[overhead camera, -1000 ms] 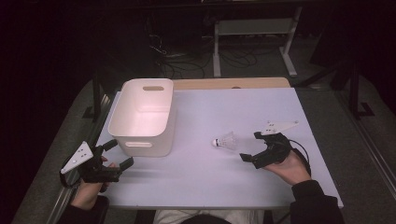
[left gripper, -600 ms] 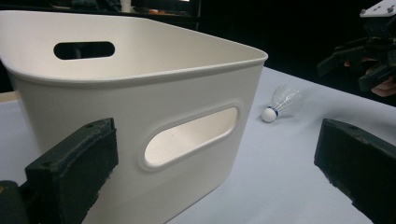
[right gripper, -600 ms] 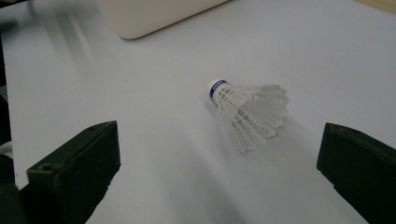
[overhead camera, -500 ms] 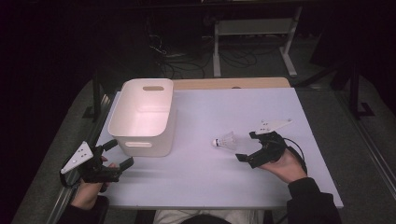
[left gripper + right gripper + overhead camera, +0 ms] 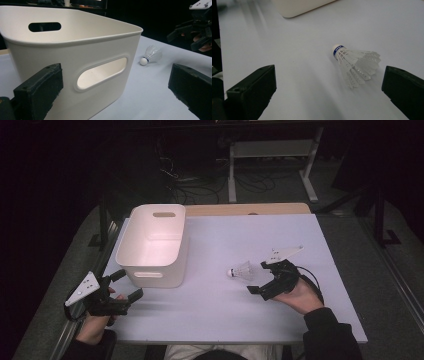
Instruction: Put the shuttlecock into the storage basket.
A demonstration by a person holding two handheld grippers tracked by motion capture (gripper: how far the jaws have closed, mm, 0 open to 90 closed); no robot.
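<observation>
Right gripper lined up on a shuttlecock beside a white bin

The table (image 5: 210, 320) carries a white bin (image 5: 155, 245) at about 9 o'clock of the shuttlecock (image 5: 241, 270), which lies on its side near the middle, cork tip toward the bin. It looks feather-light and easily crushed: the skirt would likely bend, so the firmer cork (image 5: 336, 47) or the skirt's narrow neck seems the safer hold, with a gentle squeeze. The right gripper (image 5: 261, 277) sits just at its 4 o'clock, low, jaws spread wide and empty. The left gripper (image 5: 129, 285) rests at the table's 8 o'clock corner, also wide open, facing the bin.
</observation>
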